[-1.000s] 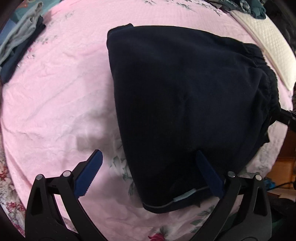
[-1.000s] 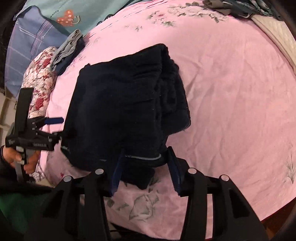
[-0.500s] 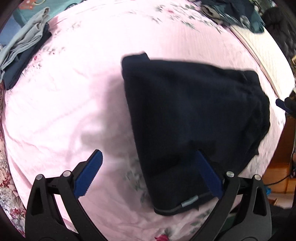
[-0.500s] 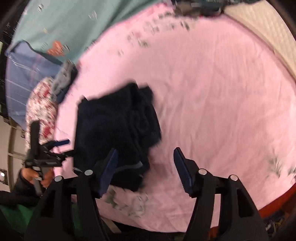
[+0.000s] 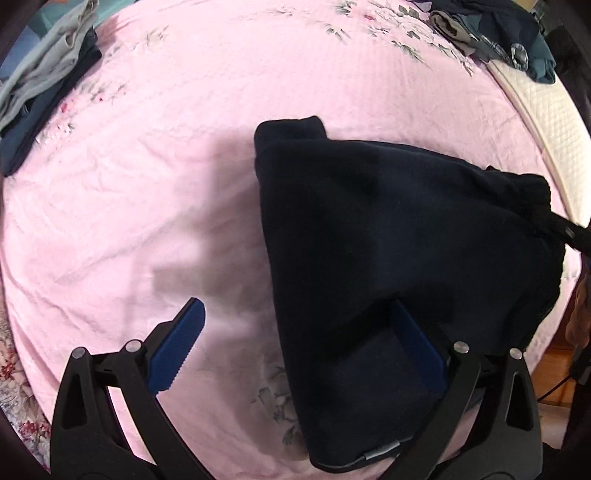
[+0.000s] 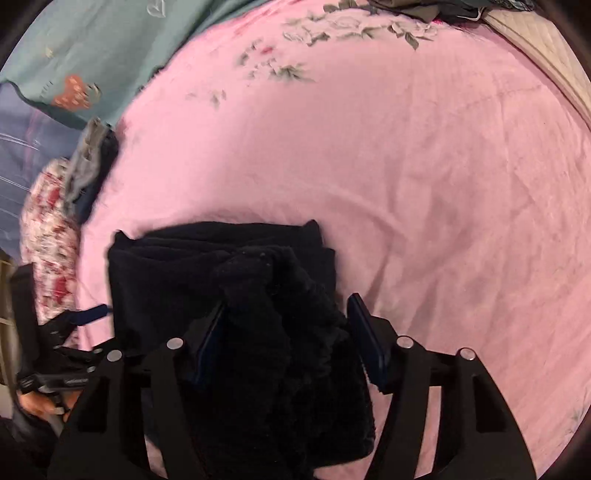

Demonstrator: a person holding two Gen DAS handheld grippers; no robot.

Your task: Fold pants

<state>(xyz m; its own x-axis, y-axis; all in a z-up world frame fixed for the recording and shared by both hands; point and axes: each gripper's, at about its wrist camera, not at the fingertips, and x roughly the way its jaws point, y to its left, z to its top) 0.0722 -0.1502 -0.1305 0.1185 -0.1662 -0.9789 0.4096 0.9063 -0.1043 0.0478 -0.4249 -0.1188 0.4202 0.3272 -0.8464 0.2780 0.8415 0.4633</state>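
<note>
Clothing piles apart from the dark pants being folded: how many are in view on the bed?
2. A grey-and-navy stack lies at the bed's far-left edge; a mixed dark heap lies at the far-right corner. More may lie outside both views.

left wrist cam: i look down and forward along the left gripper (image 5: pixel 301 338) fingers, close above the pink sheet (image 5: pixel 192 155), with the pants (image 5: pixel 399 236) to the right of centre. right wrist cam: same downward tilt, nearer still, the pants (image 6: pixel 236 295) filling the gap at the right gripper (image 6: pixel 288 339). both views share the pants, the sheet and the folded clothes (image 5: pixel 40 85) (image 6: pixel 88 162) at its edge. each cam catches the other gripper at the frame edge.
</note>
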